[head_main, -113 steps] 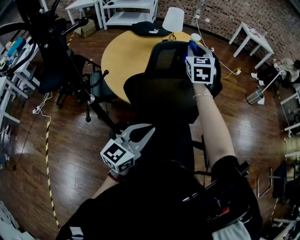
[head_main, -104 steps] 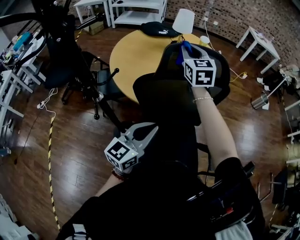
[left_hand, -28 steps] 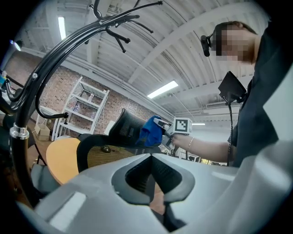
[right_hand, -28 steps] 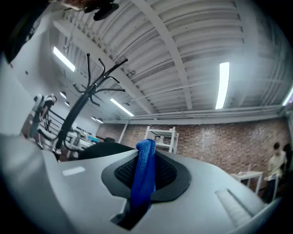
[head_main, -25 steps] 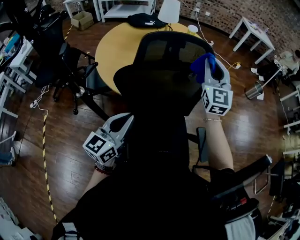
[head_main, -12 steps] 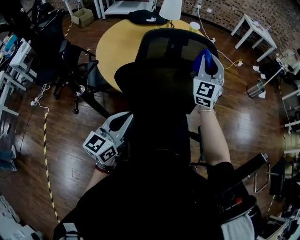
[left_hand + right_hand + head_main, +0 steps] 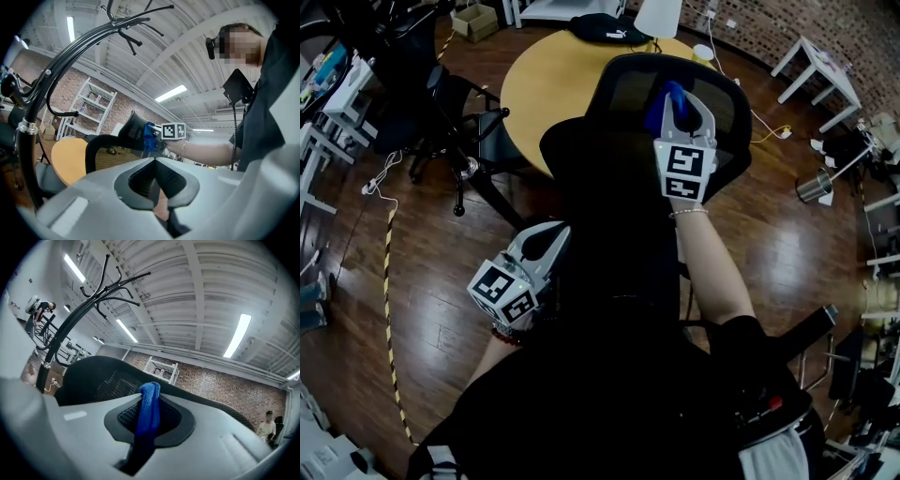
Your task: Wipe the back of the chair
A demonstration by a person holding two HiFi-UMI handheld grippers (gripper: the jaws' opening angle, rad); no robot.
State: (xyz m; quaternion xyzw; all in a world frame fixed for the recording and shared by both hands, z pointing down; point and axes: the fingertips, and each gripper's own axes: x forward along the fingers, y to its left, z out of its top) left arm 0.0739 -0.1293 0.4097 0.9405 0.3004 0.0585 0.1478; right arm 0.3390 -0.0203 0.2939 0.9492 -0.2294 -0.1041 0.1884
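Holding blue cloth (image 7: 663,101), clamped in right gripper (image 7: 677,111) jaws, against chair back (image 7: 623,103) upper edge, near table (image 7: 544,84). Cloth soft, limp; bunched-fold grip suits. Left gripper (image 7: 542,251) jaws together, empty.
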